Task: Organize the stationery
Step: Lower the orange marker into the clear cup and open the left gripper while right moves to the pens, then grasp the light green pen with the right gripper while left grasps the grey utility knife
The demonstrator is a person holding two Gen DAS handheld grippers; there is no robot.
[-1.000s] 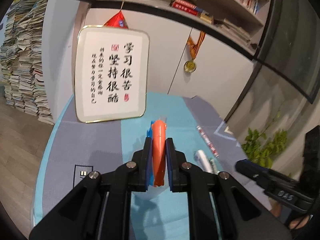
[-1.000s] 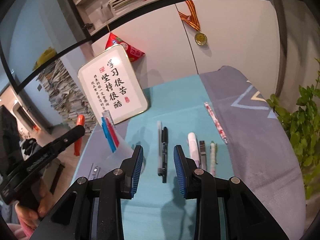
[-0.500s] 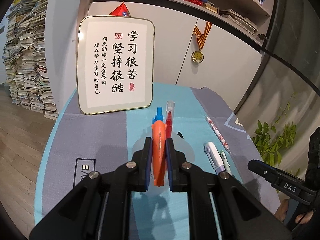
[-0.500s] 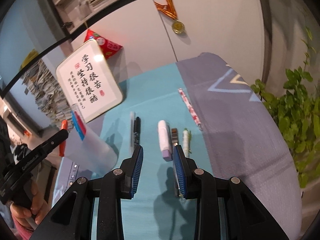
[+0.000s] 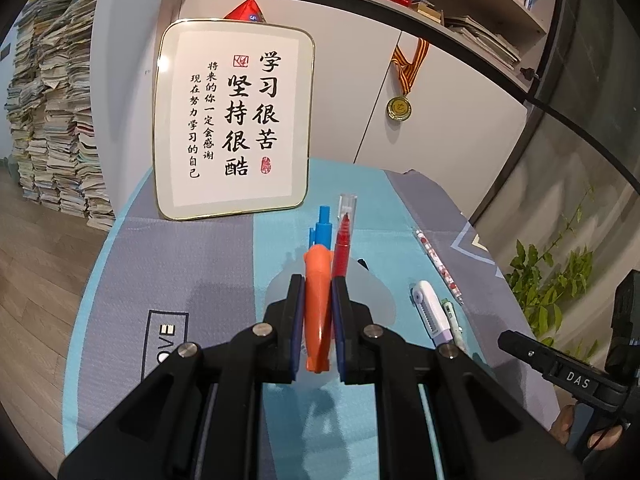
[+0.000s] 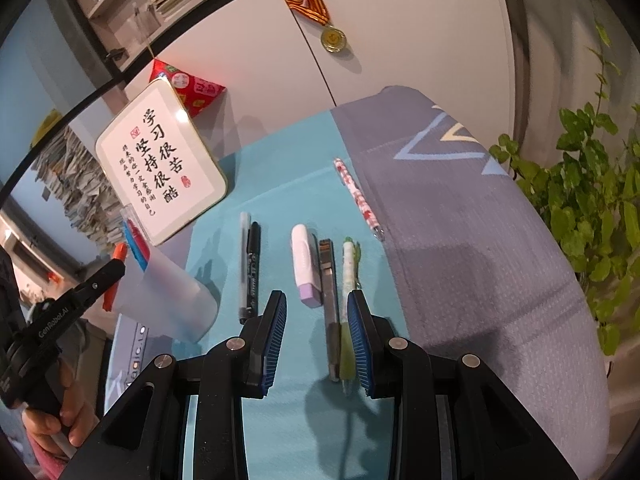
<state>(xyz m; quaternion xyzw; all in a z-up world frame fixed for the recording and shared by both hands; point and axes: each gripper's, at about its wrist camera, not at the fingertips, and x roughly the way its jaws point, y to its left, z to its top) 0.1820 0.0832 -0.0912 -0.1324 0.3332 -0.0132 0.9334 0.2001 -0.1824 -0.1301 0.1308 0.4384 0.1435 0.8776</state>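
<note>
The right gripper (image 6: 316, 336) hangs over bare teal cloth (image 6: 288, 168) with its jaws parted; a dark slim pen (image 6: 329, 304) and a green pen (image 6: 349, 280) lie just under its right finger; a white-and-lilac correction tape (image 6: 305, 264) sits just ahead, and two pens (image 6: 249, 268) lie side by side to its left; the translucent pen cup (image 6: 176, 284) blocks the near left edge; the framed sign (image 6: 160, 160) stands behind it; open grey cloth (image 6: 460, 240) spreads right of the patterned pen (image 6: 359, 199).
</note>
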